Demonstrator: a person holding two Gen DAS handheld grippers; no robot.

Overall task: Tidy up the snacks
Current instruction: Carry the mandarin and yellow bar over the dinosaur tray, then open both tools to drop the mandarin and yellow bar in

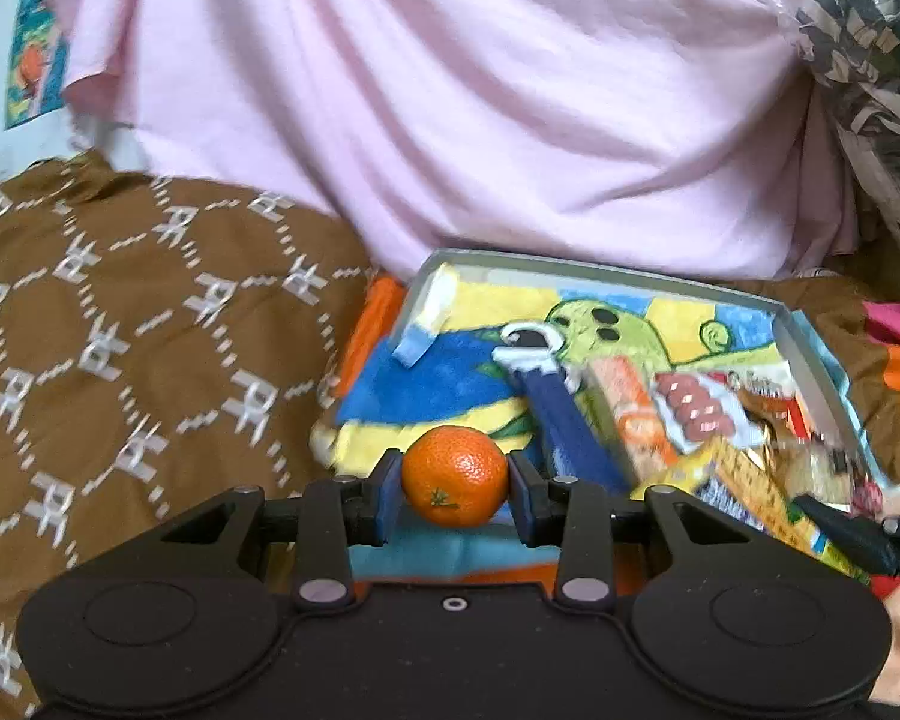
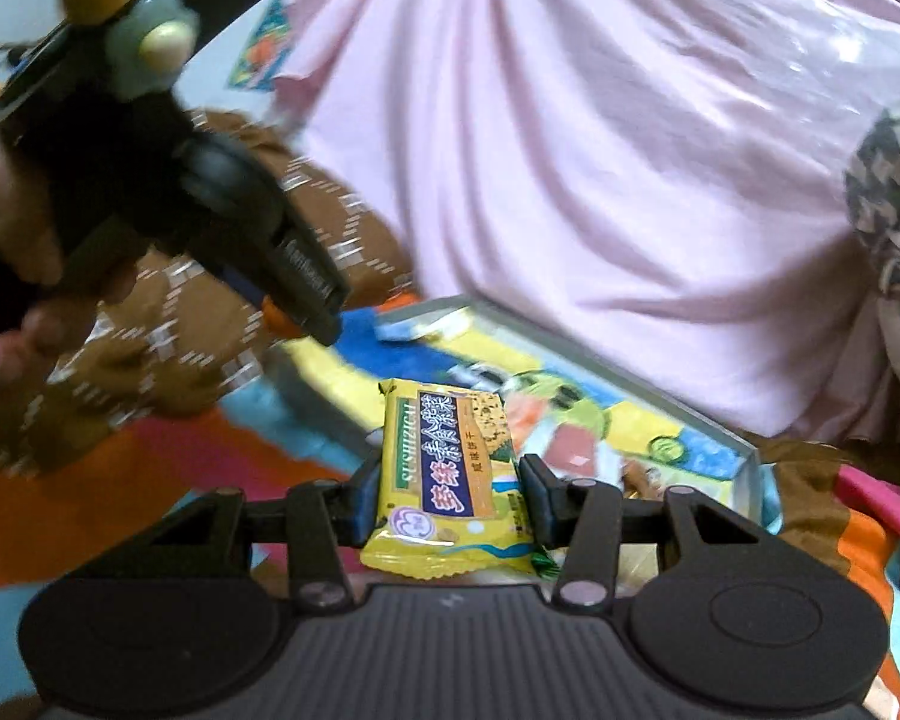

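My left gripper (image 1: 455,489) is shut on a small orange mandarin (image 1: 455,474), held above the near left part of a shallow grey tray (image 1: 600,270) with a bright cartoon picture inside. Several snack packets (image 1: 702,414) lie in the tray's right half. My right gripper (image 2: 450,501) is shut on a yellow biscuit packet (image 2: 444,480) with Chinese writing, held above the same tray (image 2: 744,480). The left gripper also shows in the right wrist view (image 2: 306,300) at upper left, with an orange bit between its fingers.
The tray rests on bedding: a brown patterned quilt (image 1: 120,330) to the left and a colourful orange, pink and blue cover (image 2: 120,480) below. A big pink cloth (image 1: 480,108) hangs behind. A black-and-white striped plastic bag (image 1: 870,60) is at the far right.
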